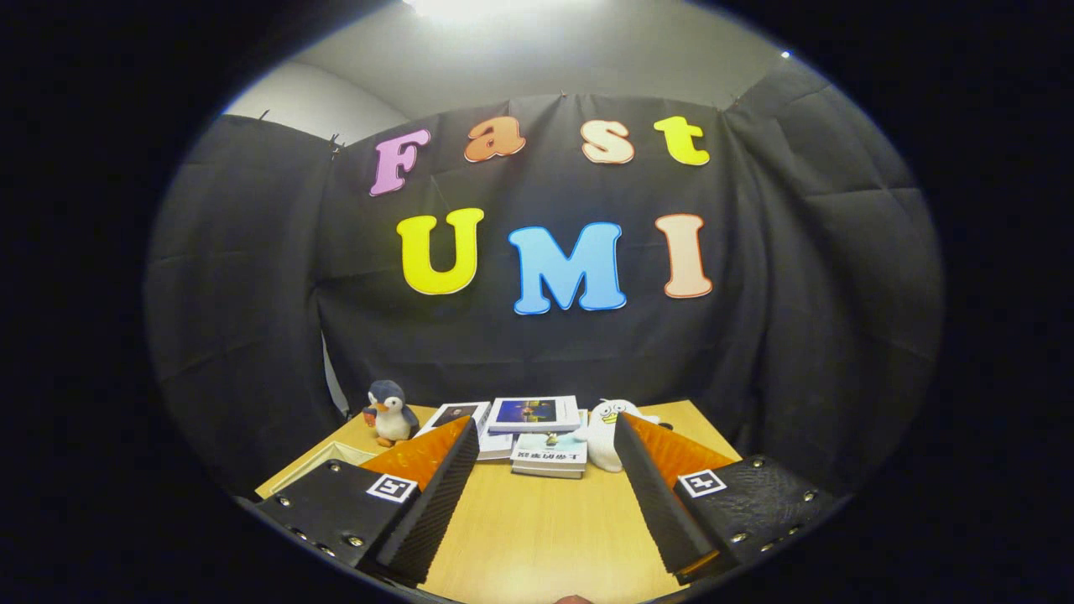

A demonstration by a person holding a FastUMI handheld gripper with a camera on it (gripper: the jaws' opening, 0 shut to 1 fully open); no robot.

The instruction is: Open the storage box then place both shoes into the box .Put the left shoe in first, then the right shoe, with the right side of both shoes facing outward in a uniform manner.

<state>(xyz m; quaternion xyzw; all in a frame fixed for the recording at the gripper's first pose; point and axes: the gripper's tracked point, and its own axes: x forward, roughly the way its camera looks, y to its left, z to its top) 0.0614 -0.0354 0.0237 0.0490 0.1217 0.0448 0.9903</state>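
Gripper view: we see the gripper (545, 436) held over a wooden table (537, 528), its fingers (436, 495) spread wide apart with nothing between them, just bare tabletop. Beyond the fingertips, at the table's far edge against the black cloth wall (252, 294), sits a pile of books (537, 419): one lies flat on top, another below it nearer us, one more off to the left side. A penguin toy (390, 413) stands upright left of the books, well apart from the fingers. A white duck toy (606, 432) sits just right of the books, partly hidden behind the right finger. We spot a pale box edge (323, 466) beside the left finger; we cannot tell if it is the storage box.
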